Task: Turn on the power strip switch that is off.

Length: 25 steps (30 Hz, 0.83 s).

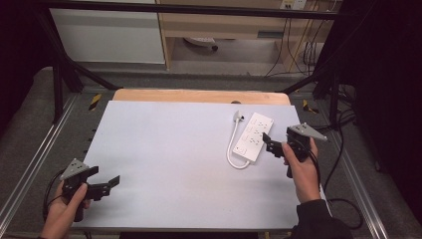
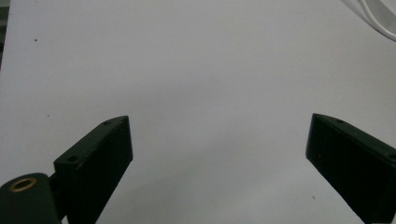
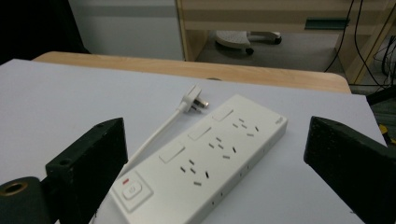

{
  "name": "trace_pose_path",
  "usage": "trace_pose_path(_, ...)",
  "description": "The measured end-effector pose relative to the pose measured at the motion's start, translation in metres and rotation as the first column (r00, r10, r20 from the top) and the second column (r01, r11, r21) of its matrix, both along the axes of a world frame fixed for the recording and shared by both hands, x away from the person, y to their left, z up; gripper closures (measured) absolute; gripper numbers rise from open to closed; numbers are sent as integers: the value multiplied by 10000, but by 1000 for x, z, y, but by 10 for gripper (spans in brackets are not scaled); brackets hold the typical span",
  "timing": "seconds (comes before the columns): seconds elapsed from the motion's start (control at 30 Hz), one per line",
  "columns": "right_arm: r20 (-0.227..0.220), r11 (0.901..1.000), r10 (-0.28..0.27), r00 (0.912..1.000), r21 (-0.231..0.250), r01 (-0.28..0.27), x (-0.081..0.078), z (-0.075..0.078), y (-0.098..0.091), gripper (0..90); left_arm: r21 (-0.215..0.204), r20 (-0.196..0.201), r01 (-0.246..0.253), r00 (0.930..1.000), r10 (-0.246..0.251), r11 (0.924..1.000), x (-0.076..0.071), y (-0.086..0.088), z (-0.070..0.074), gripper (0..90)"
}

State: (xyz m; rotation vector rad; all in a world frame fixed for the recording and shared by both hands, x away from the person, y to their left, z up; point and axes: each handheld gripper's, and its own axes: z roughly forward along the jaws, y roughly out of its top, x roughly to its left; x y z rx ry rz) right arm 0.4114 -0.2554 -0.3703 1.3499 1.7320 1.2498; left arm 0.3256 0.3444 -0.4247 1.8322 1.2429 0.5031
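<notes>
A white power strip lies flat at the right of the white board. Its white cable loops off its near end and runs back to the plug. My right gripper hovers open at the strip's near right edge. In the right gripper view the power strip lies between and beyond the wide-apart jaws, with its plug farther off. My left gripper is open at the board's near left corner. In the left gripper view its jaws stand wide apart over bare board.
A strip of wooden tabletop shows behind the board. Black frame bars and metal rails flank the table. Cables trail on the floor at the right. A bit of white cable crosses the left gripper view's upper right corner.
</notes>
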Motion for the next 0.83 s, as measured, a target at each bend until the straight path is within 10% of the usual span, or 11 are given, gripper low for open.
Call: trace_pose_path(0.83,-1888,9915,89,9820,-1258,-331,-59,-75,-6,69,-31,72,-64,10000,64,10000,-1,2,1,73)
